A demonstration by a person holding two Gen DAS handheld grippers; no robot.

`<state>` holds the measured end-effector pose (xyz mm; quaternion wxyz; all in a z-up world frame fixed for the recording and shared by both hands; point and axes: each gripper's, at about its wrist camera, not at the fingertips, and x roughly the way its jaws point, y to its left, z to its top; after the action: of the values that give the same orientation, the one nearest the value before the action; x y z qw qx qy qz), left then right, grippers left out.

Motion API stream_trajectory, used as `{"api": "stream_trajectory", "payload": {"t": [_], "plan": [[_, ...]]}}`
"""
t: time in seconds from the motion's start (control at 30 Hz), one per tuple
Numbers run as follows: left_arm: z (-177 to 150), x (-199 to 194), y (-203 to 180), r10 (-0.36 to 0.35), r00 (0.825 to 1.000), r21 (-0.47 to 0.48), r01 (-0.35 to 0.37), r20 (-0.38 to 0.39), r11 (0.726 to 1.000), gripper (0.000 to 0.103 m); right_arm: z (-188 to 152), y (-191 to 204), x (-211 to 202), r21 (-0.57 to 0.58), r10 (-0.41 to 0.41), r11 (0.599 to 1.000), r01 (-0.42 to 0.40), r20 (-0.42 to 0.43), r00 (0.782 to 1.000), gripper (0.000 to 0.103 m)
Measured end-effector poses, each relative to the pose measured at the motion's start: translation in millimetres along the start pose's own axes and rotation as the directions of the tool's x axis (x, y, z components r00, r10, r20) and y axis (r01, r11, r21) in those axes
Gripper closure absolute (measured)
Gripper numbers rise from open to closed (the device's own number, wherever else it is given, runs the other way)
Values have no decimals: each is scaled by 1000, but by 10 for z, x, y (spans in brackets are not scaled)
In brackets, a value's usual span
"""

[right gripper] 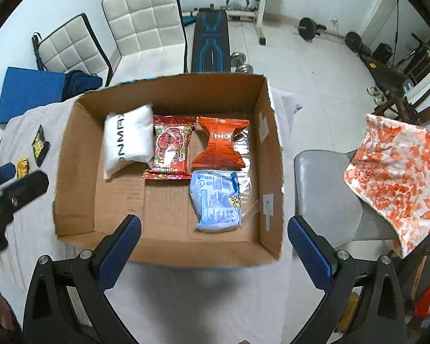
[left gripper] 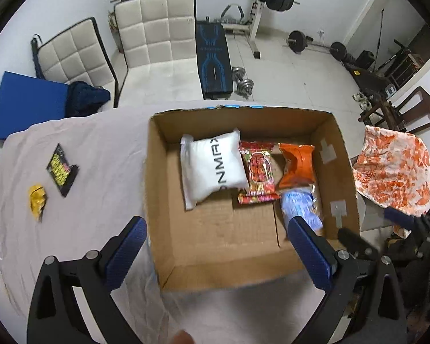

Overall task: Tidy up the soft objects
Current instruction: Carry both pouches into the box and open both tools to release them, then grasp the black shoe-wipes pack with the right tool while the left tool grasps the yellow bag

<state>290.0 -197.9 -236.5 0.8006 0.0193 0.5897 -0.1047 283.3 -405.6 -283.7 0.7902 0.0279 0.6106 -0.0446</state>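
In the left wrist view, left hand-held gripper hung wide and empty over the cardboard box; black packet and yellow packet lay near the worktop's left edge.
In the right wrist view, right hand-held gripper was wide, empty; white pouch, red packet, orange packet, blue packet sat inside.

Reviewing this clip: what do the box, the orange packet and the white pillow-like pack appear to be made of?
Box: brown corrugated cardboard, matte, with raw torn edges and creased floor flaps. Orange packet: likely plastic or foil film, glossy, with crimped ends and a silvery inner side showing. White pack: puffy with soft creases, probably a plastic or fabric wrap; cannot tell which.
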Motion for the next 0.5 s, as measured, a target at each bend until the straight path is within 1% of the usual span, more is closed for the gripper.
{"api": "stream_trajectory", "payload": {"t": [0.1,0.27,0.5], "plan": [[-195,-204,33,22,999,-14,-21,31,1000,2,-133,21,-259,-2,-8,1000,9,35,999,0],[-423,-451,31,11,999,-21,-10,36,1000,2,-354,34,-645,18,-3,1000,1,74,997,0],[-609,-805,-59,16,997,-7,-15,73,1000,2,-621,90,-1139,19,13,1000,-16,131,991,0]]}}
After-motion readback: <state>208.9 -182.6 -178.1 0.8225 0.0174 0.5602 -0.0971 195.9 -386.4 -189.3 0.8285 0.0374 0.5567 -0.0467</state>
